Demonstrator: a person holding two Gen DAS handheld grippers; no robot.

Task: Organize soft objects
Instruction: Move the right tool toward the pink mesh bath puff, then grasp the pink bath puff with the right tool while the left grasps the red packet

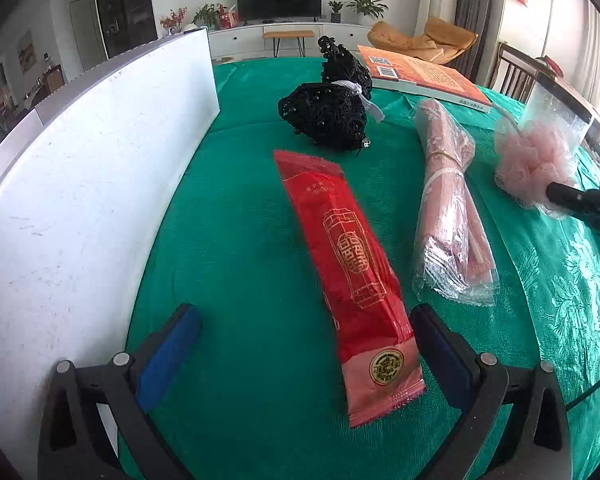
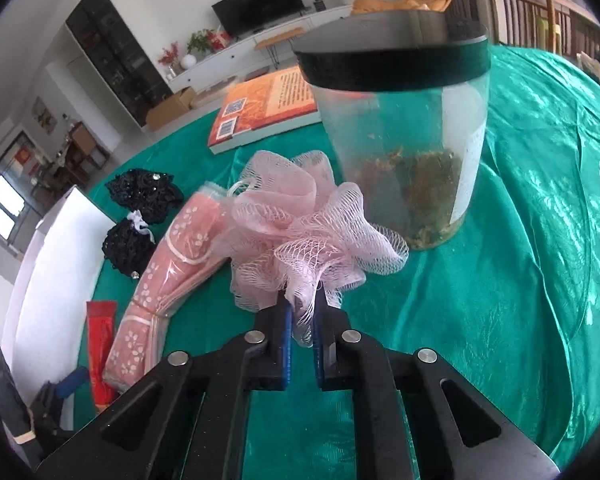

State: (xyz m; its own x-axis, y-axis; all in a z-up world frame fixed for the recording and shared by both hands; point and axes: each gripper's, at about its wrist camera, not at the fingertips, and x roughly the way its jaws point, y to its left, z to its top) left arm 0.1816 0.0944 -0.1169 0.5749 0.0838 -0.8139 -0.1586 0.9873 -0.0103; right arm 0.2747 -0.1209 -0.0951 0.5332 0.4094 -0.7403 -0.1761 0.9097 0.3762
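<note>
The right gripper point(image 2: 301, 312) has its jaws clamped on the pink mesh sponge point(image 2: 300, 224) beside the plastic jar point(image 2: 404, 140), while the left gripper point(image 1: 304, 344) waits, jaws apart, around the red packet point(image 1: 352, 264) on the green surface point(image 1: 240, 220)

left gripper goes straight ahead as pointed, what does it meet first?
Likely the red packet: it already lies between the open left gripper fingers. Beyond it sits the black mesh bundle. Gripper height above the cloth is unclear.

Pink mesh pouf point(image 2: 300, 236): soft netting. Red packet point(image 1: 352, 276): glossy plastic film. Surface cloth point(image 2: 520, 280): shiny green brocade. Jar point(image 2: 404, 152): clear plastic.
</note>
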